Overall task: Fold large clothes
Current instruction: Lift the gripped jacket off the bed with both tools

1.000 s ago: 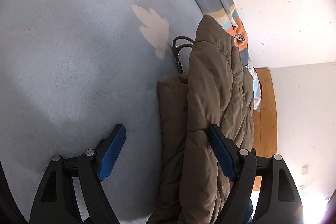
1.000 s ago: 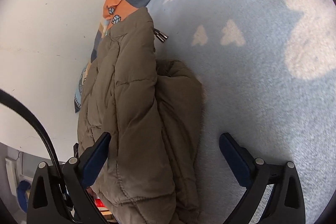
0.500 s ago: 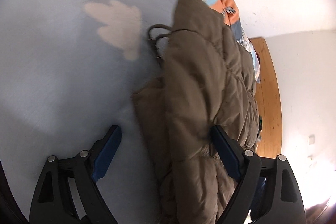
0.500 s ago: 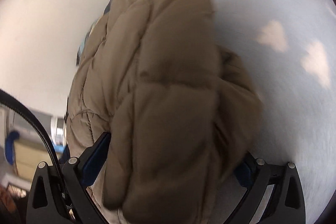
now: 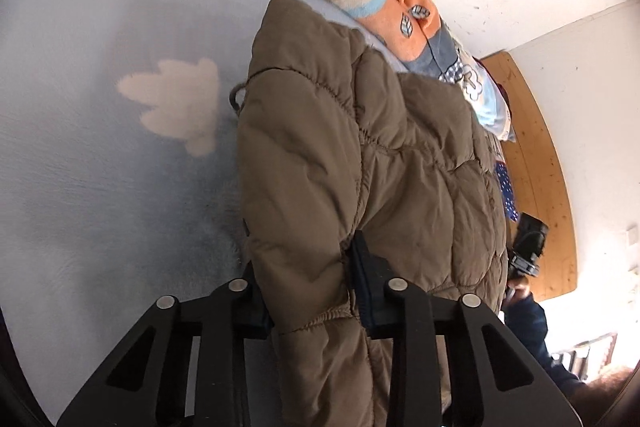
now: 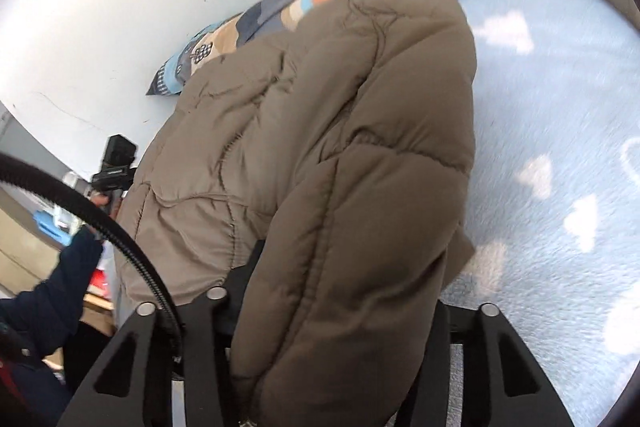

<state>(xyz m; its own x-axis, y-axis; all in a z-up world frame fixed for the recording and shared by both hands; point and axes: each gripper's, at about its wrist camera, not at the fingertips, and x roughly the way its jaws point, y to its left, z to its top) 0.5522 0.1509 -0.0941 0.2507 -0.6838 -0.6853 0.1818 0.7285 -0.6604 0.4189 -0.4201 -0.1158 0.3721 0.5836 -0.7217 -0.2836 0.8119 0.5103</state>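
Two grippers, one brown padded jacket (image 5: 360,155) between them, on a bed with a pale blue fleece blanket (image 5: 100,167).

Left gripper (image 5: 308,291): jaws closing, narrow, a thick fold of the jacket's near edge pinched between them. Fabric bulges out above and below the pads.

Right gripper (image 6: 336,307): jaws closing too, but standing wider, because the bunch of quilted fabric they hold is bulkier. Pads are mostly buried in the jacket; the grip reads as firm, though I cannot see the far pad.

Jacket lies lengthwise, running away from both cameras toward a patterned pillow (image 5: 408,11) by the white wall. It is already doubled on itself into a long narrow bundle, layers stacked, a drawcord loop (image 5: 236,99) poking out on the blanket side. The near end looks raised off the blanket; the far end rests on the bed.

In the left view the other gripper's camera (image 5: 528,243) and a dark sleeve (image 5: 528,323) show past the jacket's edge.

Progress, as I judge it: lengthwise folding done, both ends of the near edge secured. What is left is likely to carry that near end over toward the pillow end to halve the bundle, then let go and flatten. Puffy filling will want to spring open, so the fold may need pressing down.
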